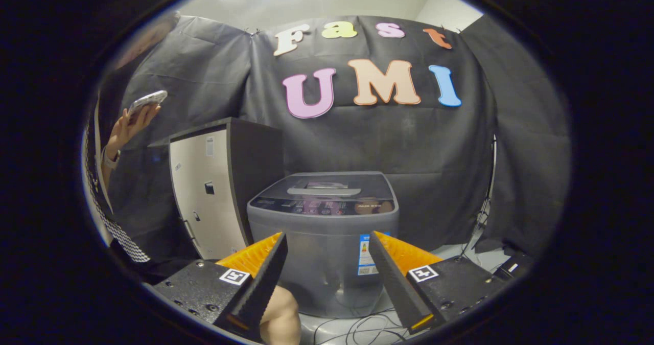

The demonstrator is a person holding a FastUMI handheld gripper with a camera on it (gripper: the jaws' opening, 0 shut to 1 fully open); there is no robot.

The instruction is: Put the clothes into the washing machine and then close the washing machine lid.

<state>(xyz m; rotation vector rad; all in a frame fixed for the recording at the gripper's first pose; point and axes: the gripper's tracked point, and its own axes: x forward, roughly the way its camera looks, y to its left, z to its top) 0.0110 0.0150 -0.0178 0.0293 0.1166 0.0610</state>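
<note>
**Gripper open, held off from closed washer**

The gripper (pixel 327 240) has its two fingers spread wide, nothing between them, nothing touched. It sits well short of the machine.

The grey top-loading washing machine with a dark control panel (pixel 323 232) stands straight ahead, framed in the gap between the fingertips and beyond them. Its flat grey lid with a pale handle bar (pixel 327 185) lies down, shut. A label sticker (pixel 366 255) sits on the front wall, just beside the right finger.

A tall cabinet with a cream side panel and dark top (pixel 214 186) stands just left of the washer, near it; whether they touch cannot be told.

A person stands farther left, one hand (pixel 134 122) raised and holding a pale phone (pixel 147 99).

Dark cables (pixel 357 329) trail on the pale floor (pixel 475 257) at the washer's base. Something skin-toned (pixel 280 314) shows low beside the left finger; what it is cannot be told.

No clothes can be made out.
</note>
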